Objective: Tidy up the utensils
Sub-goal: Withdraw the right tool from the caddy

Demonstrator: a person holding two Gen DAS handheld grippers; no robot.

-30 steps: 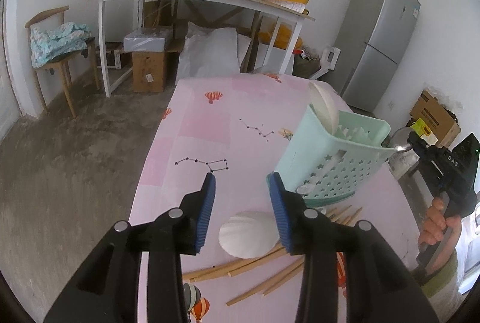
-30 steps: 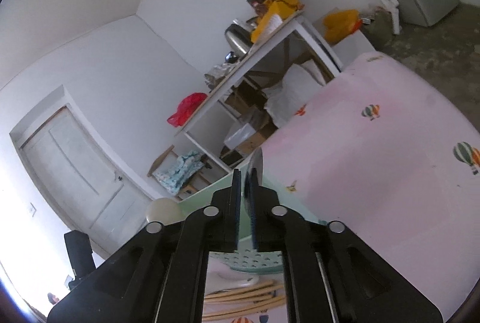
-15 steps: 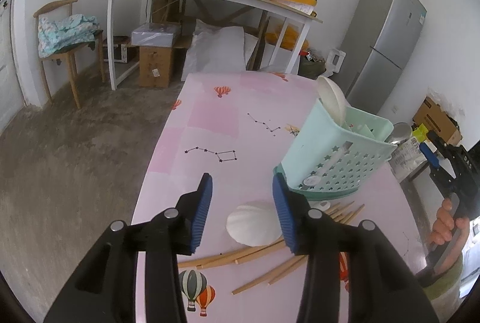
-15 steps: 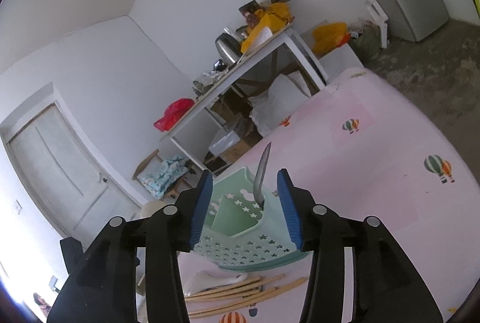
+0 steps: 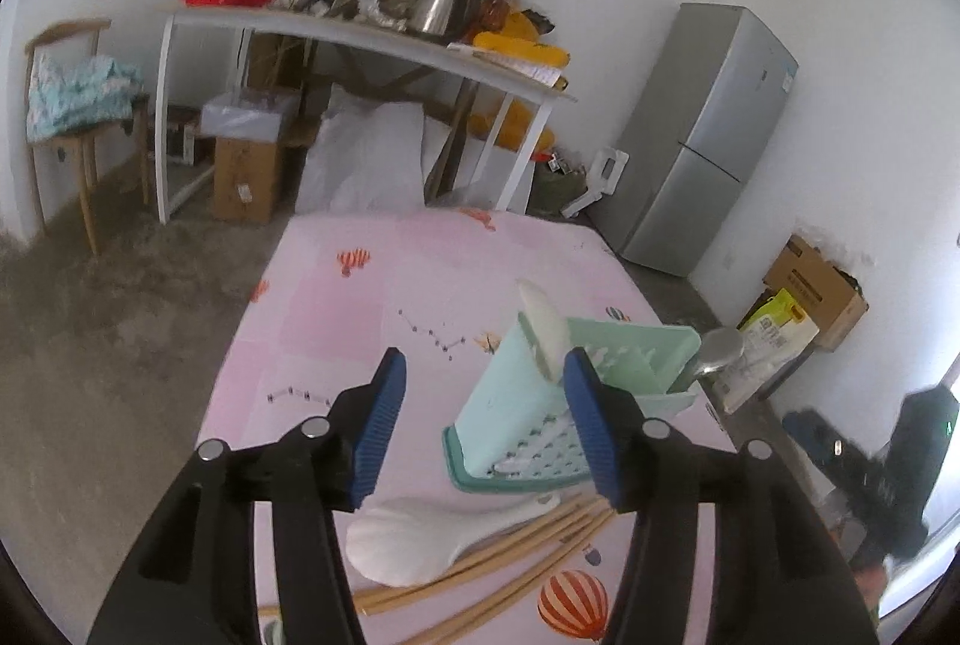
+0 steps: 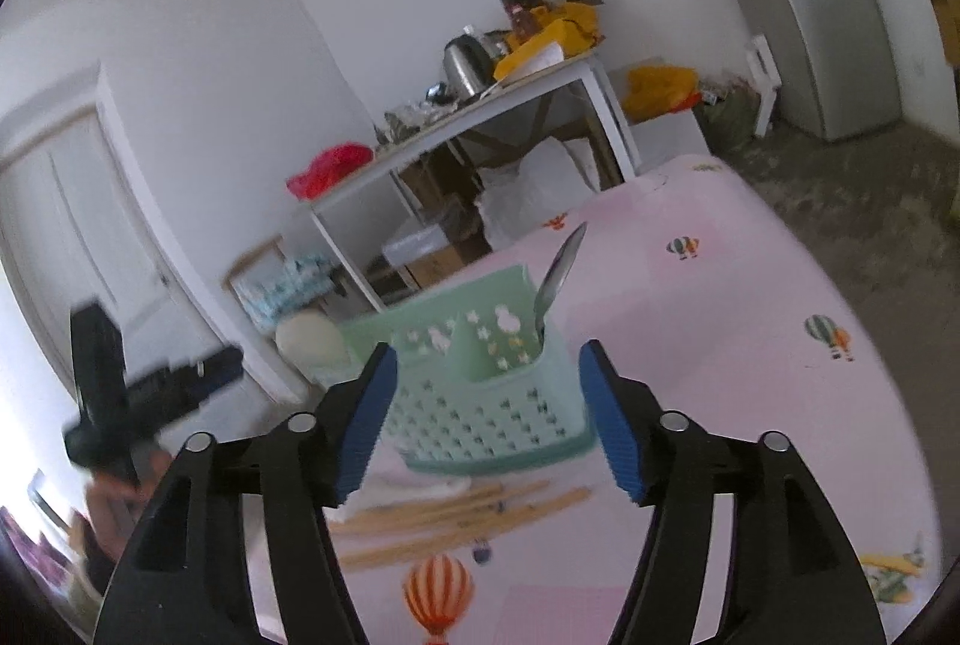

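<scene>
Left wrist view: the left gripper [image 5: 483, 417] has its blue-padded fingers [image 5: 378, 420] standing well apart with nothing between the pads; they have just been opening further. Beyond them the mint-green utensil basket [image 5: 522, 405] stands on the pink surface [image 5: 372, 309], at about 1 o'clock from the gap between the fingers, with its near wall partly hidden behind the right-hand finger. A white ladle [image 5: 546, 327] sticks up out of the basket's far left compartment, and a metal spoon [image 5: 717, 351] pokes out of the compartment at its right end. At 6 o'clock from the basket a white rice scoop [image 5: 414, 537] lies flat on the surface, its handle running toward the basket's foot, with wooden chopsticks [image 5: 516, 555] scattered just beside and partly under it.

Right wrist view shows the right gripper [image 6: 486, 417] also spread wide, holding nothing, its fingers [image 6: 612, 423] having just opened. The basket [image 6: 480, 405] sits between and beyond them, and the metal spoon [image 6: 555, 279] stands upright in its right compartment at 12 o'clock, free of both pads. The chopsticks [image 6: 456, 507] lie at 6 o'clock from the basket. At 9 o'clock the other gripper [image 6: 138, 393] appears blurred, held in a hand [image 6: 114, 513].
</scene>
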